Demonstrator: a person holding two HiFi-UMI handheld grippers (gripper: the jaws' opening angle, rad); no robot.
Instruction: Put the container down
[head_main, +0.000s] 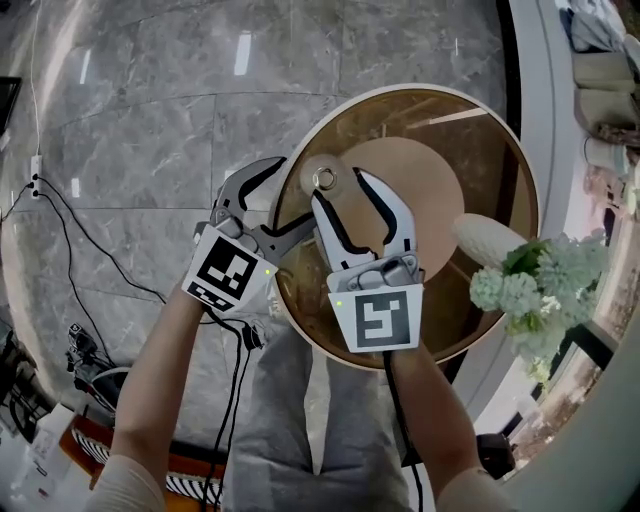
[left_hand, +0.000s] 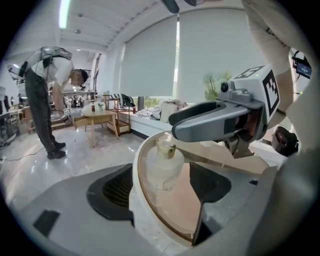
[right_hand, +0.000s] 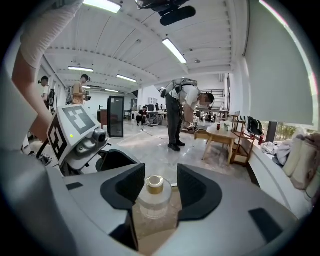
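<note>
Two tools, both wide: right tool (head_main: 340, 190) straddles the container (right_hand: 154, 197), upright on round glass surface (head_main: 480, 150), pads clear of it; left tool (head_main: 268, 205) straddles the rim

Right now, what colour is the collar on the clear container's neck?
Gold collar; it shows best in the right gripper view.

1. A round glass-topped counter (head_main: 495, 150) stands on a polished grey marble floor (head_main: 140, 110).
2. Beyond the counter, pale roller blinds (left_hand: 150, 65) cover tall windows. A white window seat (right_hand: 277, 172) runs just beside it, piled with cushions (head_main: 605, 75).
3. Well away from the counter, a low wooden table (right_hand: 222, 134) and a black cabinet (right_hand: 116, 116) sit under white ceiling strip lights (right_hand: 174, 50).
4. Black cables (head_main: 90, 240) trail over the floor left of the counter.
</note>
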